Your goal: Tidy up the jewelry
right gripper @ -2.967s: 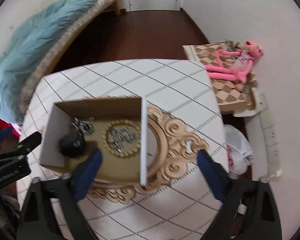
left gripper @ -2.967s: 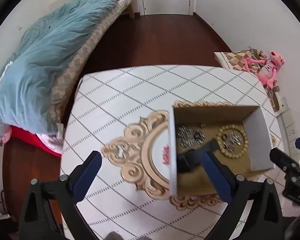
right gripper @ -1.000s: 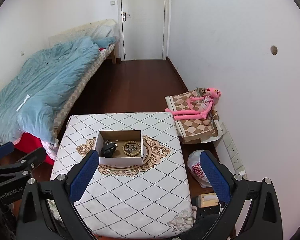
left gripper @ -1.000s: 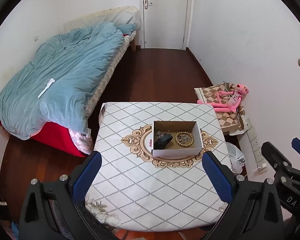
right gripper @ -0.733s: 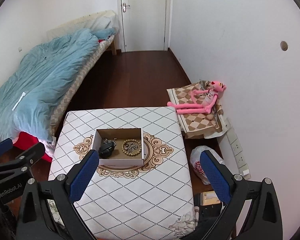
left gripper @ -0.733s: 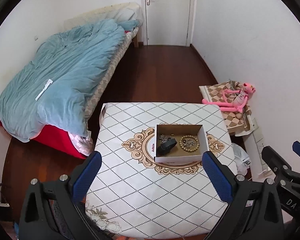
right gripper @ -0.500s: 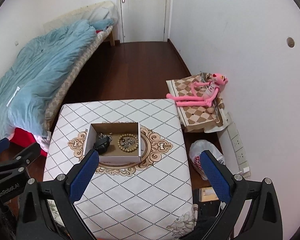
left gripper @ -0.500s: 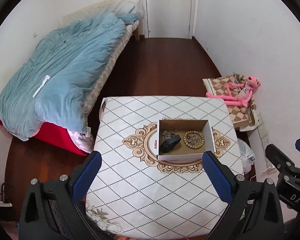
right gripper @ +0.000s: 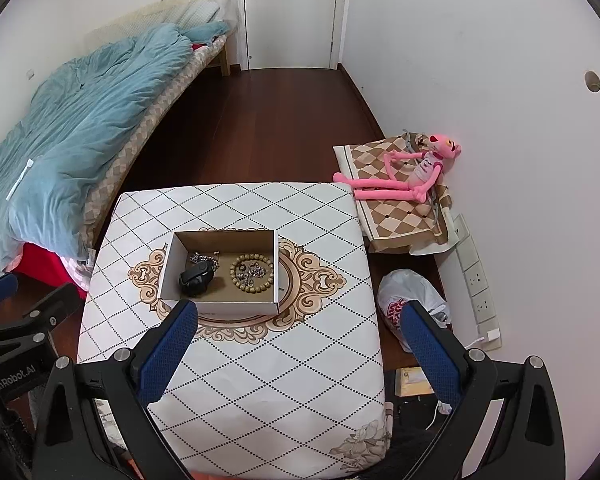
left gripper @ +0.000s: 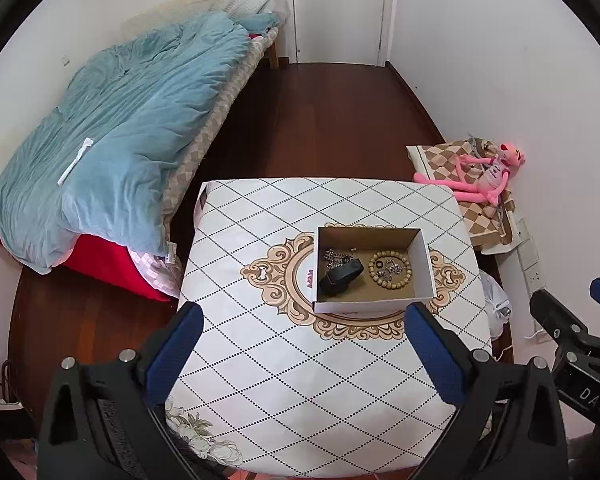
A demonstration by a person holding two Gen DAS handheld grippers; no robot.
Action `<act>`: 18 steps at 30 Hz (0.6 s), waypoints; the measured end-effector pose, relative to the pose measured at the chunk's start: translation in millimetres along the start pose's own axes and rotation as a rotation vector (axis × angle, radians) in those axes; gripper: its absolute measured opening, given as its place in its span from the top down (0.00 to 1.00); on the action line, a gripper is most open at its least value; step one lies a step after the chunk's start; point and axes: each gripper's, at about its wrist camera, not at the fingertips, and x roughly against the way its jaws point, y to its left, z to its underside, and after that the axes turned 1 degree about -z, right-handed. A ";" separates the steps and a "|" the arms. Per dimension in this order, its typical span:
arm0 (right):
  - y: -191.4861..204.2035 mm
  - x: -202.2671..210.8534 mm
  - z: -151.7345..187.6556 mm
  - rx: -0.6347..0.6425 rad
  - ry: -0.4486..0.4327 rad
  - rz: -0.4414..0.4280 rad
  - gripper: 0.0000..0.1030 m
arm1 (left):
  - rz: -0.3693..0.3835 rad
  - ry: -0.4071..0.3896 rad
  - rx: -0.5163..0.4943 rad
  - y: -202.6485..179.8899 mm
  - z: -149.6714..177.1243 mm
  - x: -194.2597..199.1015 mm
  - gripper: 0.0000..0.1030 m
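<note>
An open cardboard box (left gripper: 424, 256) (right gripper: 166, 272) stands on the patterned table (left gripper: 260, 344) (right gripper: 260, 380). Inside lie a black wristband (left gripper: 340, 278) (right gripper: 196, 276), a silver chain (left gripper: 336, 257) (right gripper: 202, 258), and a wooden bead bracelet (left gripper: 390, 270) (right gripper: 252, 272) around small metal pieces. My left gripper (left gripper: 302, 350) is open and empty, high above the table's near side. My right gripper (right gripper: 298, 348) is open and empty, also high and nearer than the box.
A bed with a blue quilt (left gripper: 120, 128) stands left of the table. A pink plush toy (right gripper: 404, 176) lies on a checkered bag by the right wall. A white plastic bag (right gripper: 412, 292) and a power strip (right gripper: 476, 280) sit on the floor at right.
Both grippers rose far up and away from the box three seconds ago, then came slightly lower and closer over the last second. Both stayed open and empty.
</note>
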 end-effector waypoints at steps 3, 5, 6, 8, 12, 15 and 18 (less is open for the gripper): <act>2.1 0.1 0.2 0.002 0.003 -0.003 0.01 | -0.002 -0.001 0.002 2.5 -0.6 -0.3 0.01; 2.1 0.9 0.6 0.005 0.002 -0.004 0.01 | -0.007 -0.002 -0.003 2.9 -0.5 -1.0 0.01; 3.0 0.8 1.3 0.007 0.002 -0.004 0.01 | -0.009 -0.001 -0.004 3.1 -0.4 -1.3 0.01; 4.0 0.6 2.4 0.007 0.005 -0.007 0.01 | -0.010 0.001 0.000 4.6 0.7 -2.1 0.01; 5.0 -2.0 5.1 0.002 0.010 -0.011 0.01 | -0.009 0.005 0.010 8.1 3.5 -4.3 0.01; 5.7 -4.4 6.4 0.002 0.016 -0.016 0.01 | -0.013 0.010 0.005 8.6 5.3 -5.2 0.01; 6.4 -4.6 7.5 0.006 0.018 -0.017 0.01 | -0.013 0.018 0.000 8.2 9.1 -7.8 0.01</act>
